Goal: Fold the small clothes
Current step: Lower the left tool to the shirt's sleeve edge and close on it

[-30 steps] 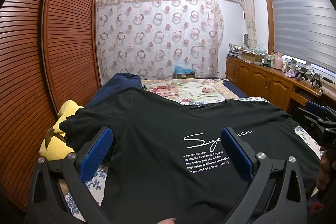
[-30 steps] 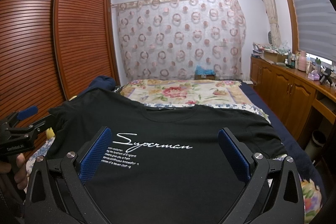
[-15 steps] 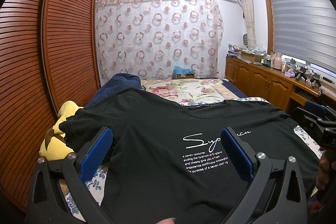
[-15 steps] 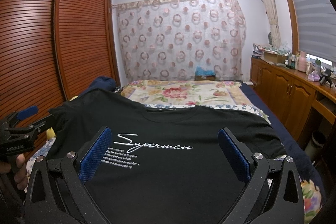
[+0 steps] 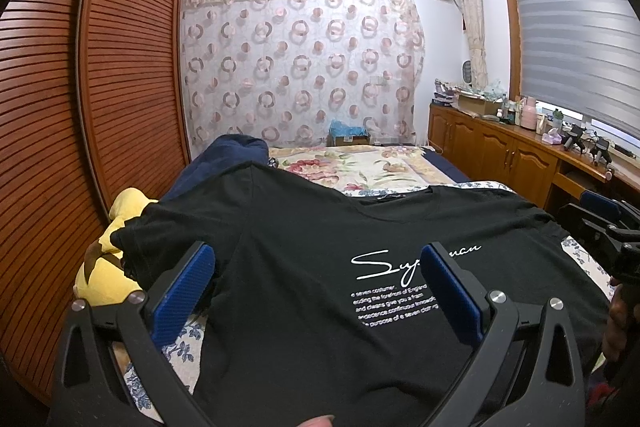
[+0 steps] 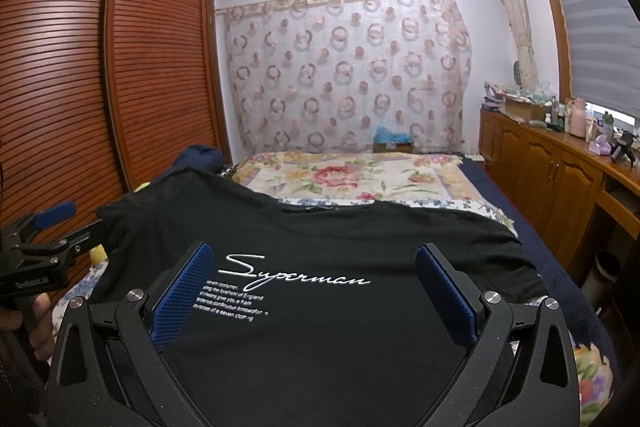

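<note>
A black T-shirt [image 5: 304,259] with white "Superman" lettering lies spread flat, front up, on the bed; it also shows in the right wrist view [image 6: 320,251]. My left gripper [image 5: 316,291] is open and empty, held above the shirt's left half near the hem. My right gripper [image 6: 314,291] is open and empty above the shirt's lower middle. The left gripper also shows at the left edge of the right wrist view [image 6: 44,239]. The right gripper shows at the right edge of the left wrist view [image 5: 608,223].
A yellow plush toy [image 5: 108,259] lies beside the shirt's left sleeve, with a navy cloth [image 5: 224,159] behind it. A floral bedspread [image 6: 352,179] covers the far bed. A slatted wardrobe [image 6: 80,87] stands left, wooden cabinets [image 6: 552,179] right.
</note>
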Motion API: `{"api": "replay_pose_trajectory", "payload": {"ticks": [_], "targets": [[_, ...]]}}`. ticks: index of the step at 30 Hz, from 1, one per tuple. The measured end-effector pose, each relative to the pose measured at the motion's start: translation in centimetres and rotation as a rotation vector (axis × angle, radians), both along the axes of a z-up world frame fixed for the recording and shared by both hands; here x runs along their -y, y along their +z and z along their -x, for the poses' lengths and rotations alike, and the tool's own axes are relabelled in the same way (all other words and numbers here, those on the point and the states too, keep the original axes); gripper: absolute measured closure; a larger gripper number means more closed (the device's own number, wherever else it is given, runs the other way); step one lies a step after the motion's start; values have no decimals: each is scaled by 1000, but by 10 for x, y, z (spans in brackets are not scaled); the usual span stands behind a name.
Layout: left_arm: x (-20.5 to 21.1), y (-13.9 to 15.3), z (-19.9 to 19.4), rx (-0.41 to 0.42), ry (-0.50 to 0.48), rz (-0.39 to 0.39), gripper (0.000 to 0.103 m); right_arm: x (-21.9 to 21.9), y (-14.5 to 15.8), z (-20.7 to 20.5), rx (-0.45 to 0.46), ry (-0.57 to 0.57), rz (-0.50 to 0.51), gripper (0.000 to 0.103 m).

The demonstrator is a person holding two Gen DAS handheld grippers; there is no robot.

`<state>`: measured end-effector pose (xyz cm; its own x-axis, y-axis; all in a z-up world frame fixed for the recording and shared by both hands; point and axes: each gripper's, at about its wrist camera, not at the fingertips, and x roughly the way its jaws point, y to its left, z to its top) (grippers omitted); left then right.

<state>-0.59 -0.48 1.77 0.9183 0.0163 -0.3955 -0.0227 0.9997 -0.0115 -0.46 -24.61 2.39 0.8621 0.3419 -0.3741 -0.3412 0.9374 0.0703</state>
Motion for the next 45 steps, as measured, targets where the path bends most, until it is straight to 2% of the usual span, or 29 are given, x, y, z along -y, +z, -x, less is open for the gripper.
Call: {"api": "replay_pose_trajectory", "payload": {"ticks": [17, 21, 28, 32, 34, 36, 39, 41, 45], "targets": [[-41, -20, -20, -84, 37, -3, 0, -42, -13, -22, -32, 125, 45, 0], [-65, -27, -27, -107, 14, 20, 0, -54, -15, -29, -30, 159, 69, 0], [-106, -35, -35, -128, 50, 31, 1, -74, -25, -41, -47, 205, 87, 0], [-127, -36, -42, -140, 54, 46, 9, -86, -29, -47, -61, 230, 106, 0], [-140, -36, -48, -148, 47, 77, 18, -90, -31, -49, -64, 240, 113, 0], [-150, -38, -53, -168, 59, 107, 32, -95, -33, -49, -68, 249, 115, 0], [-163, -41, -58, -180, 70, 131, 43, -99, -36, -49, -78, 262, 117, 0], [-170, -45, -62, -193, 80, 141, 47, -101, -38, -49, -87, 270, 122, 0], [-179, -57, -66, -220, 113, 143, 47, -103, -43, -50, -103, 277, 124, 0]]}}
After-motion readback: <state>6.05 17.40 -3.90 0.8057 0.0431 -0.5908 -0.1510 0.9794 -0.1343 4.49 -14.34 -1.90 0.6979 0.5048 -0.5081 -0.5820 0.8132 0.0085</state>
